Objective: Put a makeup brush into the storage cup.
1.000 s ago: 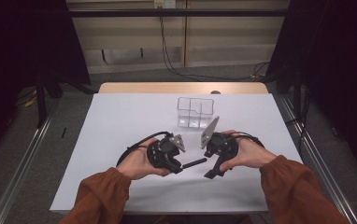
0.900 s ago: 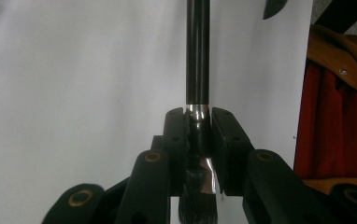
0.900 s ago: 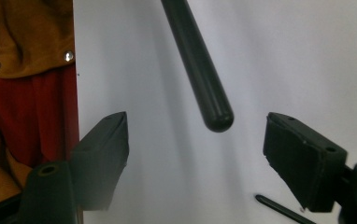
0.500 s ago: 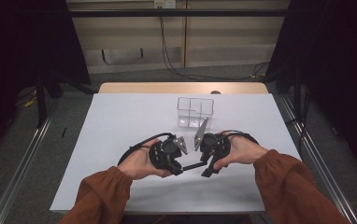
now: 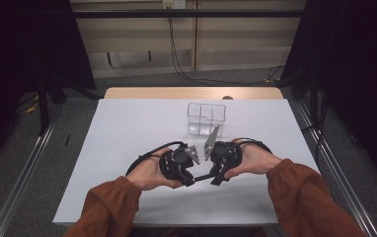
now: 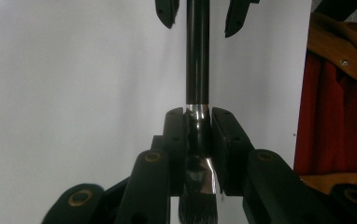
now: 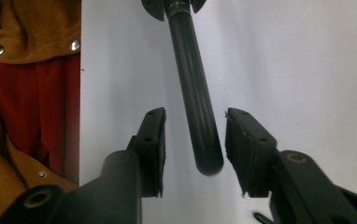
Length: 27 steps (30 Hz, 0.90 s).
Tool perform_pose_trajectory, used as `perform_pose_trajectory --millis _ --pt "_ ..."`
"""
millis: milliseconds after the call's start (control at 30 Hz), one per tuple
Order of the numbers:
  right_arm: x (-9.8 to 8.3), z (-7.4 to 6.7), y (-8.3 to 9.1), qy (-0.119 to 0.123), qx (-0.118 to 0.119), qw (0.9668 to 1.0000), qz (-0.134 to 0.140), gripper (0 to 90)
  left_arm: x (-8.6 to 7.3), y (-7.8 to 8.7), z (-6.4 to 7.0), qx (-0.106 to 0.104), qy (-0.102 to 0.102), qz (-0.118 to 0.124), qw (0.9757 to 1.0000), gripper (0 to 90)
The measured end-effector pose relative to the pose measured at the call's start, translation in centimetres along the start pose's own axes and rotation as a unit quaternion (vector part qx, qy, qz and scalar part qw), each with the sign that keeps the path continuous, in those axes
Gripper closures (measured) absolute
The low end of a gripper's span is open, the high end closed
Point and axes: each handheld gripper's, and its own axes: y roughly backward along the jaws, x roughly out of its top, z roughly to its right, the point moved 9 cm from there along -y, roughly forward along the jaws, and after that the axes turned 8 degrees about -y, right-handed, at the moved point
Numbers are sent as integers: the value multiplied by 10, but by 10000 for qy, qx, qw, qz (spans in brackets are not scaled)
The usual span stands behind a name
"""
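High view: the left gripper (image 5: 189, 168) and right gripper (image 5: 215, 165) face each other low on the white surface (image 5: 127, 128), a black brush (image 5: 204, 176) bridging them; a clear box (image 5: 205, 118) stands at 12 o'clock from them.
Left gripper view: its fingers (image 6: 176, 135) clamp the brush (image 6: 197, 60) at the silver ferrule, bristles at 6 o'clock, handle running to 12 o'clock.
Right gripper view: its fingers (image 7: 153, 140) have just been closing; the handle's rounded end (image 7: 200, 135) lies between them, gaps showing on both sides, at 3 and 9 o'clock.
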Motion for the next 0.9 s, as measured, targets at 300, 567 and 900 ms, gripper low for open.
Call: perform_pose_trajectory --millis 300,567,900 --pt "2 1 -2 60 36 10000 44 755 -1 -1 0 -69 -19 95 9999 767" --pt "1 0 -6 165 141 9998 13 784 -2 -2 -2 -23 -79 114 9999 765" --pt "1 0 -5 115 200 9996 133 798 -4 -3 -7 -43 128 398 9991 742"
